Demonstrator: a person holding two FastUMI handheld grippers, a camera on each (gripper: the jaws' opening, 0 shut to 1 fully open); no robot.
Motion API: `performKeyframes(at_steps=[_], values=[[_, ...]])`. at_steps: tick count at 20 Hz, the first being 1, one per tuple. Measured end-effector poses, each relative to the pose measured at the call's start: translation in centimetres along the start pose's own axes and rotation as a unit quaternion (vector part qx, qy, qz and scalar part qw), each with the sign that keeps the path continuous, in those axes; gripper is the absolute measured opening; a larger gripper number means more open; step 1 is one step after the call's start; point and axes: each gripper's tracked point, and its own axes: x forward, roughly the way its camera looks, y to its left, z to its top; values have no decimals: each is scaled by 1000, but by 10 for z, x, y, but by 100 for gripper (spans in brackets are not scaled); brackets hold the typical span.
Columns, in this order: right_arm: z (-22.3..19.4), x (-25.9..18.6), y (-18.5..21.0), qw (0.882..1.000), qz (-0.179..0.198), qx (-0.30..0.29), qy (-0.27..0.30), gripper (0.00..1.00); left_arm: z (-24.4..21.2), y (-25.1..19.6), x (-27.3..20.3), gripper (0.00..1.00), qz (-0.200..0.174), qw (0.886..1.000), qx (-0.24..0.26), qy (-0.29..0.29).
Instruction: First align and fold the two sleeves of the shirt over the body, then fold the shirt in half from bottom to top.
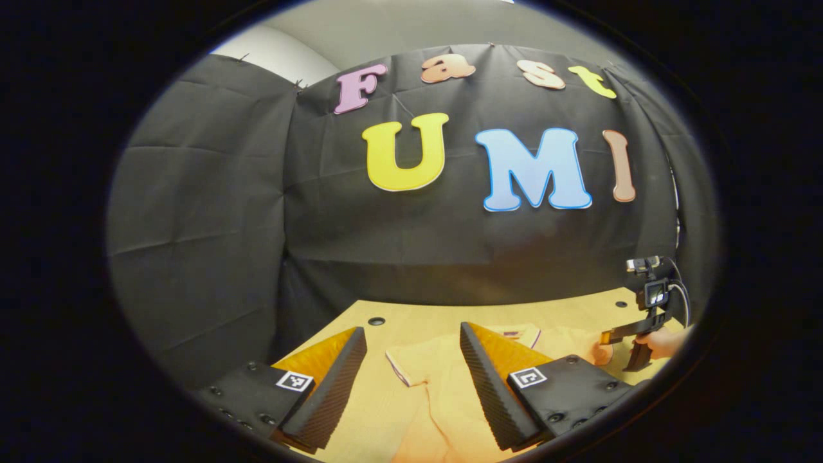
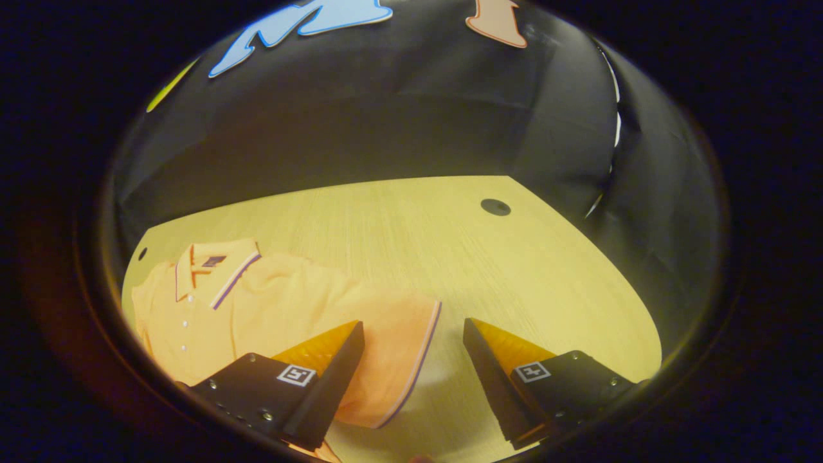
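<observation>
Orange shirt (image 2: pixel 283 308) flat on a pale wooden table (image 2: pixel 450 244), collar (image 2: pixel 215 263) toward the back wall, buttons down the placket. In the right gripper view, right gripper (image 2: pixel 411 366) spread wide and low over the table, gripping nothing; edge of the near sleeve (image 2: pixel 411 347), with its striped cuff, between the fingers, the one finger (image 2: pixel 328 379) over the sleeve cloth, the other over bare wood; contact with cloth impossible to tell. Dark round hole (image 2: pixel 495 207) in the table farther back. In the left gripper view, left gripper (image 1: pixel 411 379) likewise released, fingers well apart, nothing held, hovering above the shirt's other sleeve (image 1: pixel 411 363), cuff edge toward the left finger (image 1: pixel 334 386). Same view, farther off at the right: right gripper's body in a hand (image 1: pixel 662 341), low at the shirt's far side. Another hole (image 1: pixel 376 320) near the table's back edge, black cloth wall (image 1: pixel 257 212) behind.
</observation>
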Motion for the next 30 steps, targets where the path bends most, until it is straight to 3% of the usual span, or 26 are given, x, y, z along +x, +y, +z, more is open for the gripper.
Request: performKeyframes(at_steps=[9, 11, 13, 14, 15, 16, 17, 18, 20, 22, 23, 24, 27, 30], values=[[-7, 11, 1, 999, 19, 20, 29, 96, 1, -7, -12, 95, -2, 1000, 5, 1], [-8, 11, 1, 999, 24, 19, 29, 90, 2, -9, -15, 95, -3, 1000, 6, 0], [-9, 9, 0, 999, 25, 18, 33, 76, 3, -10, -18, 95, -4, 1000, 6, -1], [-7, 9, 1, 999, 27, 17, 35, 61, 4, -10, -20, 95, -4, 1000, 6, -2], [-10, 7, 2, 999, 30, 17, 36, 56, 4, -11, -21, 95, -5, 1000, 6, -3], [-10, 8, 4, 999, 32, 15, 37, 40, 4, -12, -22, 95, -4, 1000, 5, -3], [-11, 7, 6, 999, 36, 15, 38, 38, 5, -11, -24, 95, -5, 1000, 4, -5], [-11, 6, 6, 999, 34, 14, 39, 24, 5, -11, -25, 95, -4, 1000, 4, -6], [-11, 5, 9, 998, 37, 11, 42, 22, 6, -9, -29, 95, -3, 1000, 2, -8], [-9, 2, 10, 998, 33, 23, 49, 5, 6, -9, -33, 95, -1, 1000, 1, -9], [-9, 1, 10, 998, 32, 24, 50, 1, 6, -7, -36, 95, -1, 1000, 0, -10], [-4, 0, 9, 999, 28, 19, 41, 5, 6, -5, -38, 95, 0, 1000, 0, -9], [14, -15, 15, 1000, 27, -10, 5, 4, 7, -1, -41, 95, 6, 1000, -1, -12], [32, -32, 34, 998, 45, -46, -25, 4, 8, 2, -44, 95, 8, 1000, -9, -13]])
